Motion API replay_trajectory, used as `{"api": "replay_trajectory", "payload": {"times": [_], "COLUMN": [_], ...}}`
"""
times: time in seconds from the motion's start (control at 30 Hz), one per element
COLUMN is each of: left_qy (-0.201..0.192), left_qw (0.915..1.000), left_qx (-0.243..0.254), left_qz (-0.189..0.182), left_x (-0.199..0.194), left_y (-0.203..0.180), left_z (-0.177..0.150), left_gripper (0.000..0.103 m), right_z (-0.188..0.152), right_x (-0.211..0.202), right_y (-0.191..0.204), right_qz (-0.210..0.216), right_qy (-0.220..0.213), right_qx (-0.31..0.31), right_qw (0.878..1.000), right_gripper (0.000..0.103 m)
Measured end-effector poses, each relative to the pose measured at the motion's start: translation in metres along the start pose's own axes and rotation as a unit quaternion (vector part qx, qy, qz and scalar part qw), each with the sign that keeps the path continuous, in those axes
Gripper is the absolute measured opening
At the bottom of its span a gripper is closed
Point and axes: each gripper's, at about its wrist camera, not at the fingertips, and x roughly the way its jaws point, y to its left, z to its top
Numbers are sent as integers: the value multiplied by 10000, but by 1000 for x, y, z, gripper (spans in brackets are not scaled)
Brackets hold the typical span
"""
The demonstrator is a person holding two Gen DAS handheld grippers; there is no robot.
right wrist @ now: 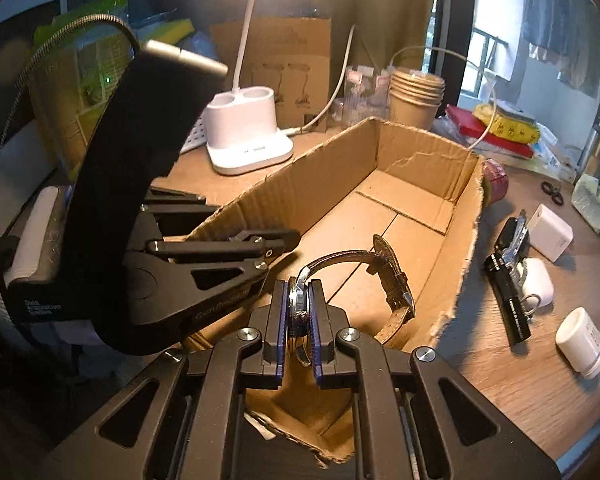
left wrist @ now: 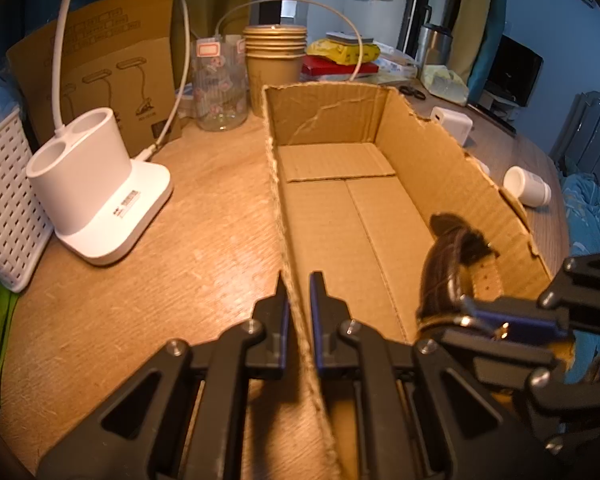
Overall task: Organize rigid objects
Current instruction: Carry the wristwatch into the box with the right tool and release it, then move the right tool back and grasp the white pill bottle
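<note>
The wristwatch (right wrist: 300,304) sits clamped by its case in the right hand-held gripper (right wrist: 299,312), strap (right wrist: 392,280) arching over the open cardboard box (right wrist: 420,148). The left hand-held gripper (left wrist: 299,308) pinches the box's near side wall. On the worktop (right wrist: 520,380) beside the box lie a white bottle (right wrist: 582,338), a flashlight (right wrist: 508,292) and a charger (right wrist: 550,232).

Dim warm light on desk (left wrist: 204,216); cool daylight from window (right wrist: 480,64) at one o'clock, blown out. Fisheye bends edges, black vignette in corners. Near gripper bodies soft, slight blur overall.
</note>
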Motion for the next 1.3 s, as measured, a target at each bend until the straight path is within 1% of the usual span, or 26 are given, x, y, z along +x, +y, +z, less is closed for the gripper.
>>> {"api": "replay_trajectory", "payload": {"times": [0.27, 0.53, 0.7, 0.8, 1.0, 1.23, 1.3], "left_qy": [27, 26, 41, 43, 44, 52, 52], "left_qw": [10000, 10000, 10000, 10000, 10000, 10000, 10000], "left_qx": [-12, -2, -15, -16, -15, -3, 3], "left_qz": [-7, -10, -16, -17, -16, -8, -7], "left_x": [1, 1, 2, 2, 2, 3, 3], "left_y": [0, 0, 1, 1, 1, 3, 2], "left_z": [0, 0, 0, 0, 0, 1, 1], "left_gripper": [9, 9, 9, 9, 10, 10, 10], "right_z": [3, 3, 3, 3, 4, 7, 7], "right_x": [5, 3, 2, -1, -8, -26, -32], "right_y": [3, 0, -3, -5, -6, -17, -22], "right_qz": [-84, -101, -143, -110, -137, -398, -471], "right_qy": [160, 133, 104, 59, -46, -395, -489], "right_qx": [-149, -109, -23, 10, 12, 195, 260], "right_qw": [9997, 9998, 9998, 9999, 9999, 9982, 9974], "right_gripper": [12, 17, 29, 33, 35, 37, 41]}}
